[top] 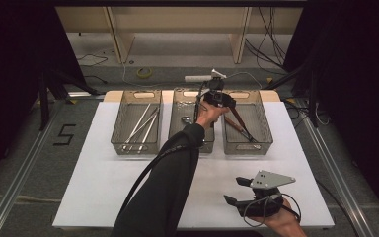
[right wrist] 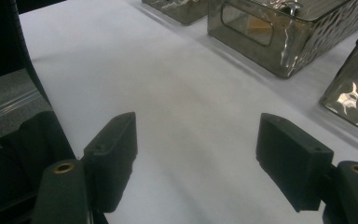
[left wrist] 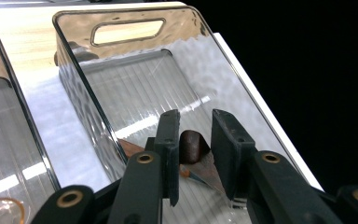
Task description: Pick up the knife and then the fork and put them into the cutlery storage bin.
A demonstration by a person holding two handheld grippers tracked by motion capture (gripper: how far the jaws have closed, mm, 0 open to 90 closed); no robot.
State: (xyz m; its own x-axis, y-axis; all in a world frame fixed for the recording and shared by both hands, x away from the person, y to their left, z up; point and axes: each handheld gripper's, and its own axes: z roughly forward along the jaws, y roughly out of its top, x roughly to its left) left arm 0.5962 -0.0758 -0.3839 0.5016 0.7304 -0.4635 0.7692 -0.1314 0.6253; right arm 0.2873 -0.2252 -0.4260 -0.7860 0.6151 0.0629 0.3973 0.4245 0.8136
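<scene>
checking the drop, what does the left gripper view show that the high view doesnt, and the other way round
Left gripper view: a brown handle end between the left gripper pads, not pressed. High view: three bins in a row, metal utensils in the left bin, and the right gripper open at the near edge. Both: the right bin with brown-handled utensils.

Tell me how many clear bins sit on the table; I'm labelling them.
3, in a row at the white table's far side: left bin, middle bin, right bin.
</scene>
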